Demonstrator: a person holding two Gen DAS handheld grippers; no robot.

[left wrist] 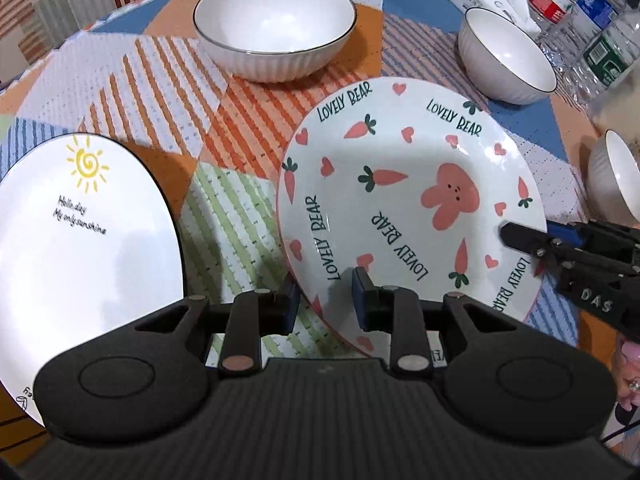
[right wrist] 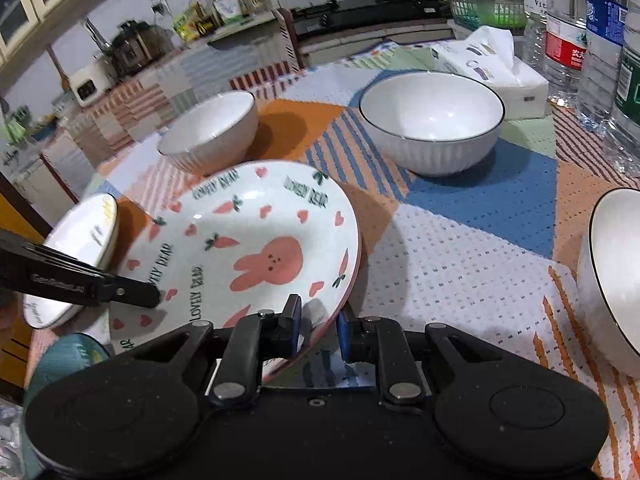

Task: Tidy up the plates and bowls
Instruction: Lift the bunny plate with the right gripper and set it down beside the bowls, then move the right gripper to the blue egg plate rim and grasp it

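The left hand-held gripper (left wrist: pixel 324 300) straddles the near rim of the Lovely Bear plate (left wrist: pixel 400 184), not clenched; the right hand-held gripper (right wrist: pixel 318 326) straddles the opposite rim, likewise unclenched. The sunshine plate (left wrist: pixel 80 248) sits left of the left one, 3 white bowls (left wrist: pixel 276 20) beyond on the desk (left wrist: pixel 240 128). Likely step: grasping; next, clamp, lift, stack.

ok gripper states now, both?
Left gripper: jaws straddle the bunny plate rim, gap visible, open.
Right gripper: same plate's opposite rim, also open.
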